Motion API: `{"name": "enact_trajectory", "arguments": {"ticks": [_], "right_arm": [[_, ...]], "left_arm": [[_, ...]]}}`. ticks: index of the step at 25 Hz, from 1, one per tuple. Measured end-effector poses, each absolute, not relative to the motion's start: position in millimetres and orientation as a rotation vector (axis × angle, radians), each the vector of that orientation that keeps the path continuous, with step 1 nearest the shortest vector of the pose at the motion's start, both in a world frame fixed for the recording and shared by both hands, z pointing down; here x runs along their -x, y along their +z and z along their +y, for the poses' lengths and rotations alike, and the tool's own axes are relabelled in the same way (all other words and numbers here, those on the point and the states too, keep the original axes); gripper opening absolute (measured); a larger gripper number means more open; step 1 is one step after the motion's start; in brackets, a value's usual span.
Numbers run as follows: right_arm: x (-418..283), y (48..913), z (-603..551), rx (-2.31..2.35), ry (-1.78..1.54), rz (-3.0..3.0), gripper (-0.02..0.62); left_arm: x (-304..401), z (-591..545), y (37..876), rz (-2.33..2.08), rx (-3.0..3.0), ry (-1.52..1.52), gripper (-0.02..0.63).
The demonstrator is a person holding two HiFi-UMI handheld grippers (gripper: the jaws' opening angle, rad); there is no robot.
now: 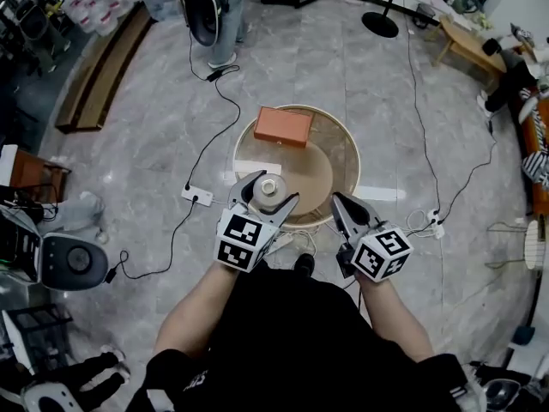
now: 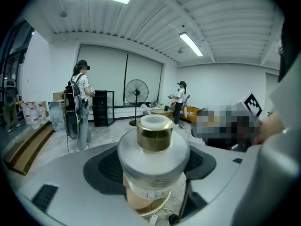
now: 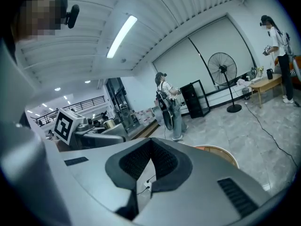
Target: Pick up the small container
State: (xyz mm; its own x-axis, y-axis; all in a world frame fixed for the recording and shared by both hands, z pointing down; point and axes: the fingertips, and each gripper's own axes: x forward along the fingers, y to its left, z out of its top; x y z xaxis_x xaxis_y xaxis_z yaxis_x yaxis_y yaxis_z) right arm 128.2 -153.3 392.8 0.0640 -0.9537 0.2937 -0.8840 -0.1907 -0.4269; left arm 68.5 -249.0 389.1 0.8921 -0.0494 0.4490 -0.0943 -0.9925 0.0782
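Observation:
The small container (image 1: 268,190), a pale round jar with a gold-banded cap, sits between the jaws of my left gripper (image 1: 268,196), which is shut on it. The jar hangs just over the near rim of the round wooden table (image 1: 345,157). In the left gripper view the container (image 2: 153,147) fills the middle, gripped at its wide body by both pads, with the table's edge (image 2: 146,205) below it. My right gripper (image 1: 341,206) hovers to the right of the jar, near the table's front edge, shut and holding nothing (image 3: 149,167).
An orange box (image 1: 283,125) lies on the far side of the table. Cables and a white power strip (image 1: 196,196) run over the grey floor to the left. A person (image 1: 225,20) stands beyond the table, and a fan base (image 1: 380,24) stands at the back right.

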Motion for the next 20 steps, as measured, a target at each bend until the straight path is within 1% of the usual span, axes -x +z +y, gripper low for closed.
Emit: {"name": "enact_trajectory", "arguments": {"ticks": [9,16,20], "right_arm": [[-145.4,367.5,-142.6,2.263,-0.625,1.822,0.012],[-144.9,340.0,-157.3,2.306,-0.515,1.884,0.012],[-150.6,317.8,-172.7,2.335,-0.452,1.916,0.011]], "left_arm": [[-74.0,-247.0,351.5,-0.055,-3.045,0.725,0.344],[-76.8,-268.5,326.2,-0.115,-3.011,0.608,0.344],[-77.2,-282.9,313.8,-0.131,-3.063,0.600,0.344]]}}
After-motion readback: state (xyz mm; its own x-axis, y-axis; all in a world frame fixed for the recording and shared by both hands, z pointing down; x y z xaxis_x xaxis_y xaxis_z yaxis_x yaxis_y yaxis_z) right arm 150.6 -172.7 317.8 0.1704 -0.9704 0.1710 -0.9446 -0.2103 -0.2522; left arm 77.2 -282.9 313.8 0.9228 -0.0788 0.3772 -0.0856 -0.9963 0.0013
